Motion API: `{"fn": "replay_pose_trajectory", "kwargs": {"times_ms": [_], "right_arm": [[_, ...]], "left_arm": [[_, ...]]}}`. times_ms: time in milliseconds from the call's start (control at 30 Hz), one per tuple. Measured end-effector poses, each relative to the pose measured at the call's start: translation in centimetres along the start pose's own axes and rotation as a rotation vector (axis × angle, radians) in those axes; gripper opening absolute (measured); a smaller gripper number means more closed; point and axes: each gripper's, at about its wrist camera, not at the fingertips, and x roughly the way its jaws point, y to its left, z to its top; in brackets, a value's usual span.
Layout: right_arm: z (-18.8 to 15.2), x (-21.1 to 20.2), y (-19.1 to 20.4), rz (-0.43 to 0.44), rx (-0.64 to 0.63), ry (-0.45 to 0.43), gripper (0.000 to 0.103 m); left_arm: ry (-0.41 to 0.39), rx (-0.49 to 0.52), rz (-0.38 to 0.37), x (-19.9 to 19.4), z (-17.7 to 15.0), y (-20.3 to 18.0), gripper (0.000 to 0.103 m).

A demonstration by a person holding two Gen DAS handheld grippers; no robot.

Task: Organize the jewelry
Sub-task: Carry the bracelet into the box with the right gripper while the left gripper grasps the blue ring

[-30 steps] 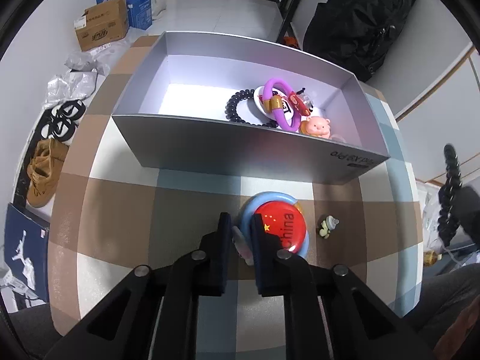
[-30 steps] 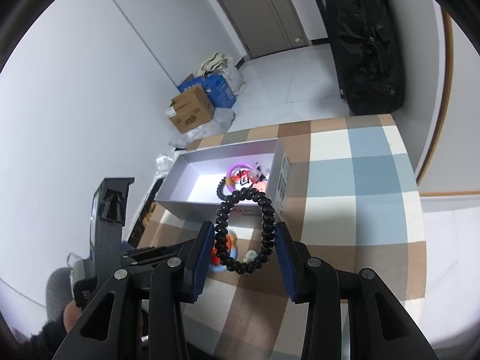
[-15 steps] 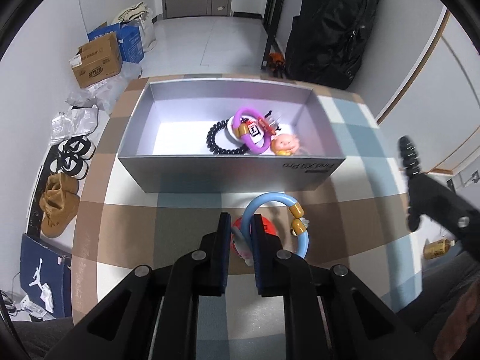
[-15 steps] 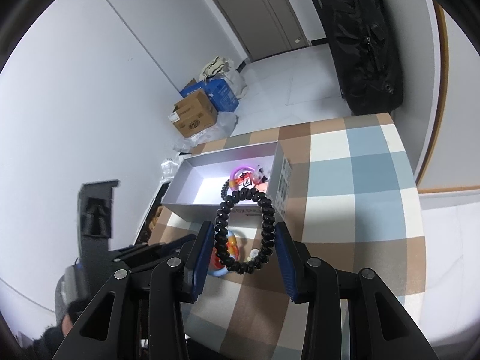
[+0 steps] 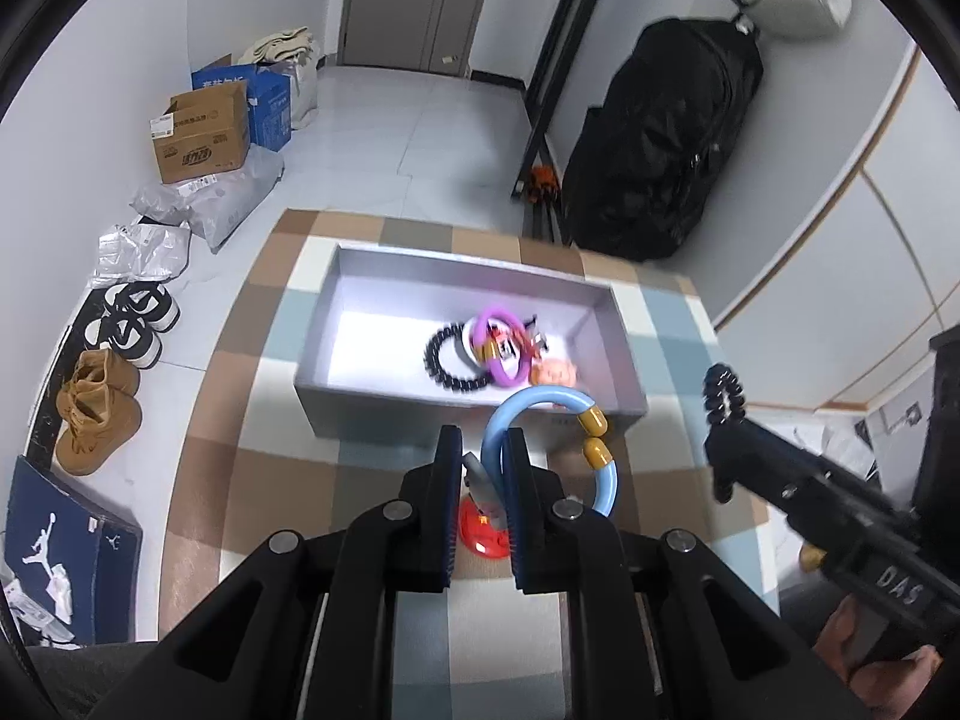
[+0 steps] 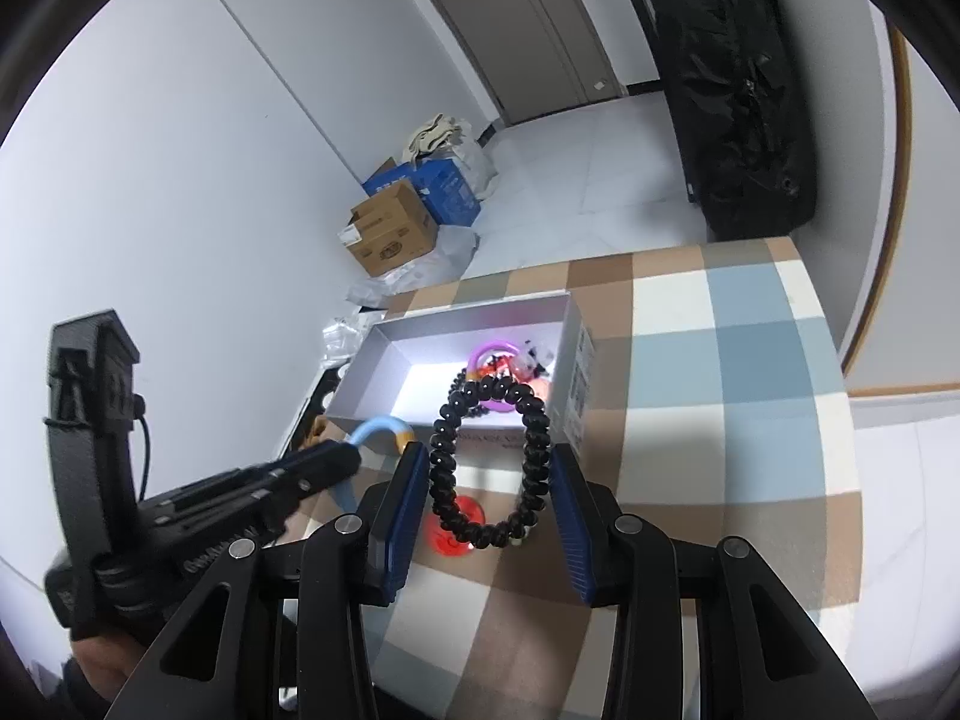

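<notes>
Two bracelets are airborne, so you are mid-carry toward the grey box point(image 5: 384, 408) on the checked table point(image 5: 198, 480), where other pieces already lie; next, bring each over the rim and release. Your left gripper point(image 5: 483, 471) tilts steeply down, jaws nearly together, pinching the blue bracelet point(image 5: 540, 405) at twelve o'clock; your right gripper point(image 6: 489, 480), half-spread, clamps the black bead bracelet point(image 6: 534, 450)

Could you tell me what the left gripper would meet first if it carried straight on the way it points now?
Probably the near wall of the grey box: the left gripper, shut on the blue bracelet, points down toward it, though depth is hard to judge.
</notes>
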Motion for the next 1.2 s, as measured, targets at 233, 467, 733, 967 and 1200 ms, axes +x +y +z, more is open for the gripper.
{"fn": "replay_pose_trajectory", "kwargs": {"times_ms": [233,467,733,967,1200], "right_arm": [[1.6,1.3,1.0,0.018,-0.028,-0.010,0.040],[3.3,3.4,1.5,0.037,-0.041,-0.007,0.040],[4.9,5.0,1.4,0.052,-0.041,-0.017,0.040],[5.7,6.9,0.7,0.057,-0.026,0.011,0.040],[6.3,8.0,0.3,0.068,-0.029,0.027,0.040]], "left_arm": [[-0.024,-0.045,-0.026,0.4,1.6,1.4,0.009],[-0.037,-0.094,-0.064,1.5,3.2,2.8,0.009],[-0.043,-0.138,-0.102,2.7,4.3,3.5,0.009],[-0.037,-0.131,-0.105,3.7,5.0,3.2,0.009],[-0.020,-0.142,-0.102,4.7,5.5,3.4,0.009]]}}
